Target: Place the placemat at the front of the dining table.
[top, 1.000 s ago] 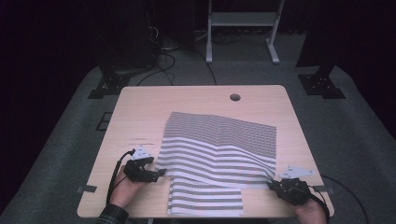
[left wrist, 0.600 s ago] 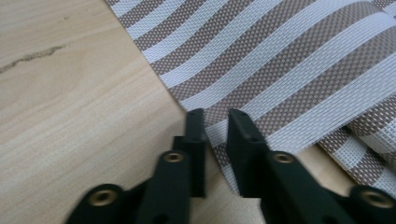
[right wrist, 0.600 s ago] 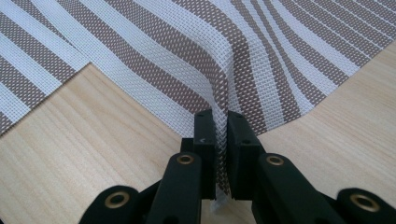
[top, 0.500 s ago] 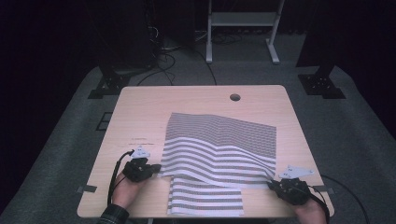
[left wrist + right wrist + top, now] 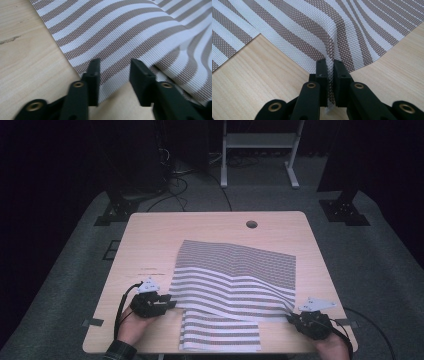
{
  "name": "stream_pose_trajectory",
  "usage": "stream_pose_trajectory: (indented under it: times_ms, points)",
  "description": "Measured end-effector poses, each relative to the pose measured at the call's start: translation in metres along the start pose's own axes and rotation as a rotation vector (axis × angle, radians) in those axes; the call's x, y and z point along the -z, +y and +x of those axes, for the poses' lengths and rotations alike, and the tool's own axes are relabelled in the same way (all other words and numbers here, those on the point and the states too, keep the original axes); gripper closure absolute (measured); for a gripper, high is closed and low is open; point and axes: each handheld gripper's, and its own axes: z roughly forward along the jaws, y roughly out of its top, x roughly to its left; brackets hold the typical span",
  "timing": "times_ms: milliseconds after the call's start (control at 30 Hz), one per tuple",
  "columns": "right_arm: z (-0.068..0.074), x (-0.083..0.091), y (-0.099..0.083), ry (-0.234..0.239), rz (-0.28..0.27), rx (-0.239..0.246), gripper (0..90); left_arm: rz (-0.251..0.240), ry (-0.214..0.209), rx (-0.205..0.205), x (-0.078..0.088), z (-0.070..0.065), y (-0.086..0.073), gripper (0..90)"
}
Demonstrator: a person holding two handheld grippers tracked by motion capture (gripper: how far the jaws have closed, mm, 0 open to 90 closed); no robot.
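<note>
**Ana:** Where the high view looks down on the wooden table, what lies on it?

**Ben:** A brown-and-white striped mat covers the middle and near part, with a second striped mat under its near edge, reaching the table's near rim. The left gripper sits at the top mat's near-left corner; the right gripper is at its near-right corner. A hand holds each gripper.

**Ana:** And the left gripper view?

**Ben:** The left gripper has its jaws spread, having just been opening. The striped mat's corner lies between them, the pads apart from the weave.

**Ana:** The right gripper view?

**Ben:** The right gripper is pinching a raised fold of the striped mat; the fabric rises into a ridge at the jaws. The second mat shows far left.
</note>
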Motion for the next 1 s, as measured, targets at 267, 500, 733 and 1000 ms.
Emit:
stream_pose_trajectory:
  times_ms: [267, 500, 733, 1000]
  points:
    - [0.000, 0.000, 0.000, 0.000, 0.001, 0.000, 83.8, 0.065, 0.095, -0.087, -0.008, -0.013, -0.008, 33.2]
    - [0.000, 0.000, 0.000, 0.000, 0.000, -0.001, 83.8, 0.065, 0.151, -0.119, -0.017, -0.013, -0.004, 35.8]
    - [0.001, 0.000, 0.001, -0.003, 0.002, 0.000, 84.3, 0.032, 0.080, -0.104, -0.012, -0.012, 0.002, 77.0]
    - [0.001, 0.003, 0.007, -0.014, -0.028, 0.012, 86.5, -0.015, 0.023, -0.090, -0.009, -0.014, 0.008, 90.0]
